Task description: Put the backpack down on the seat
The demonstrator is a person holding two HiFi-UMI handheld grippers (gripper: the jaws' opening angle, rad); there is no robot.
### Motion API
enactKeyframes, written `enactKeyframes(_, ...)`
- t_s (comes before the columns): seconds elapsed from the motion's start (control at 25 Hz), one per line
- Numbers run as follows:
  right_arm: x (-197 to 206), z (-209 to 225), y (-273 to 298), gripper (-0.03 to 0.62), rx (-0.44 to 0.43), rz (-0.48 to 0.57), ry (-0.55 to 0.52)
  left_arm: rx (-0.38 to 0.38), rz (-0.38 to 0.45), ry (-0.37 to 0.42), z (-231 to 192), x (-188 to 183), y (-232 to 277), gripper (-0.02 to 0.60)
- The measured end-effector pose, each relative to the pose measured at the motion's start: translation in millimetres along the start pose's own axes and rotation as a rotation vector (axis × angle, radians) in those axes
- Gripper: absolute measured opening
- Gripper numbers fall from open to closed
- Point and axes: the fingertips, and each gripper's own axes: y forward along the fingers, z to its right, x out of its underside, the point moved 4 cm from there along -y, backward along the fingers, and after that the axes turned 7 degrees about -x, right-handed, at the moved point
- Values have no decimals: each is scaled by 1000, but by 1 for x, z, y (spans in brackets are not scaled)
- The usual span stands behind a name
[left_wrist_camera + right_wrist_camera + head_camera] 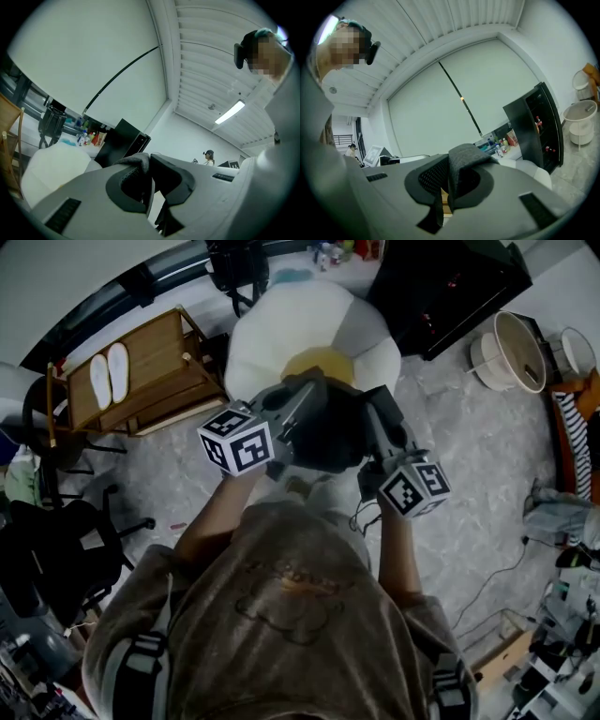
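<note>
A dark backpack point(323, 432) hangs between my two grippers, just in front of the person's chest. Below and beyond it stands the seat point(281, 334), a white flower-shaped cushion with a yellow centre. My left gripper point(302, 397) is shut on a grey strap point(136, 161) of the backpack, which folds over the jaws point(149, 185). My right gripper point(380, 409) is shut on a dark woven strap point(464, 157) that loops over its jaws point(445, 190). The white seat point(51, 168) shows low at the left of the left gripper view, and the seat point(534, 171) lies behind the jaws in the right gripper view.
A wooden rack point(141, 371) with white slippers stands left of the seat. A black cabinet point(450, 287) is at the back right, with white bins point(516, 348) beside it. A black office chair point(56, 540) is at the left. Cables and clutter line the right edge.
</note>
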Motion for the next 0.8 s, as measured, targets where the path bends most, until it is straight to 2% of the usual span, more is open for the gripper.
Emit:
enactKeyframes(0.32, -22, 43, 34, 32, -51, -19, -11, -26, 30, 8, -18, -22, 46, 26)
enactKeyframes(0.8, -41, 119, 89, 32, -142, -78, -10, -115, 73, -18, -57, -36, 121, 26)
